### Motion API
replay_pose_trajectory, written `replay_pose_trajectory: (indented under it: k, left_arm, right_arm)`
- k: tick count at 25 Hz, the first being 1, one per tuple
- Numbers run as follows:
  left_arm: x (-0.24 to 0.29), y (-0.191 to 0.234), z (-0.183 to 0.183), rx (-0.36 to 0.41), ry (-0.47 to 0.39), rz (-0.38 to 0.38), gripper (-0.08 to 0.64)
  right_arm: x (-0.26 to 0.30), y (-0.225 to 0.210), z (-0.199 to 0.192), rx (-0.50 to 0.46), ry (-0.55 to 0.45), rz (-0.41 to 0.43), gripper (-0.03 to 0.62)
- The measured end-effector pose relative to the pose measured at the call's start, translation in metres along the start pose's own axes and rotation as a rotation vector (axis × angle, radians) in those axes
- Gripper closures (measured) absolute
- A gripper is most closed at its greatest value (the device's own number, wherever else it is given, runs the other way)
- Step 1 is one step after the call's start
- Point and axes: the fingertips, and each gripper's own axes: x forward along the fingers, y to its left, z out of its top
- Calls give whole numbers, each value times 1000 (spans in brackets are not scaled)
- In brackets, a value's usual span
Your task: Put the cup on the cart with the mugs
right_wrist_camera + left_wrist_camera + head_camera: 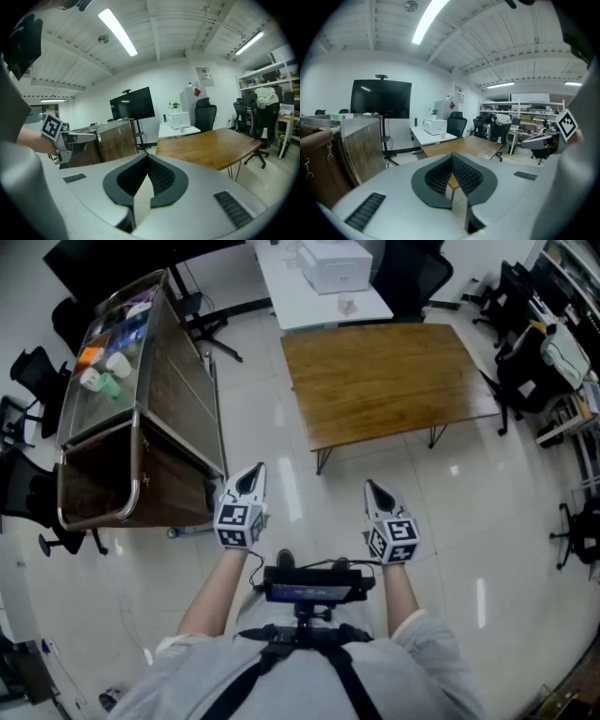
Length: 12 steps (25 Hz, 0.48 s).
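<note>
A small pale cup (347, 306) stands on the white table (291, 296) at the back; it also shows as the cup (442, 134) and the cup (182, 129) in the two gripper views. The metal and wood cart (141, 418) is at the left, with several mugs (103, 371) on its top shelf. My left gripper (251, 479) and right gripper (375, 491) are held low over the floor, side by side, far from the cup. Both are shut with nothing between the jaws, as seen at the left gripper (452, 159) and the right gripper (147, 160).
A wooden table (384, 381) stands between me and the white table. A white box (333, 263) sits by the cup. Black office chairs (28, 381) stand left of the cart, more chairs (525, 324) and shelves at the right. Glossy floor lies ahead.
</note>
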Motion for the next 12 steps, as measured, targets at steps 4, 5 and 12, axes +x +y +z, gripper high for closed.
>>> replay_pose_trajectory:
  k: [4, 5, 12]
  left_arm:
    - [-9, 28, -1, 14, -1, 22, 555]
    - [-10, 34, -1, 14, -2, 26, 555]
    - [-15, 78, 7, 22, -12, 17, 555]
  right_arm:
    - [23, 30, 7, -8, -2, 27, 592]
    - [29, 35, 8, -9, -2, 31, 592]
    - [67, 66, 17, -5, -13, 34, 592]
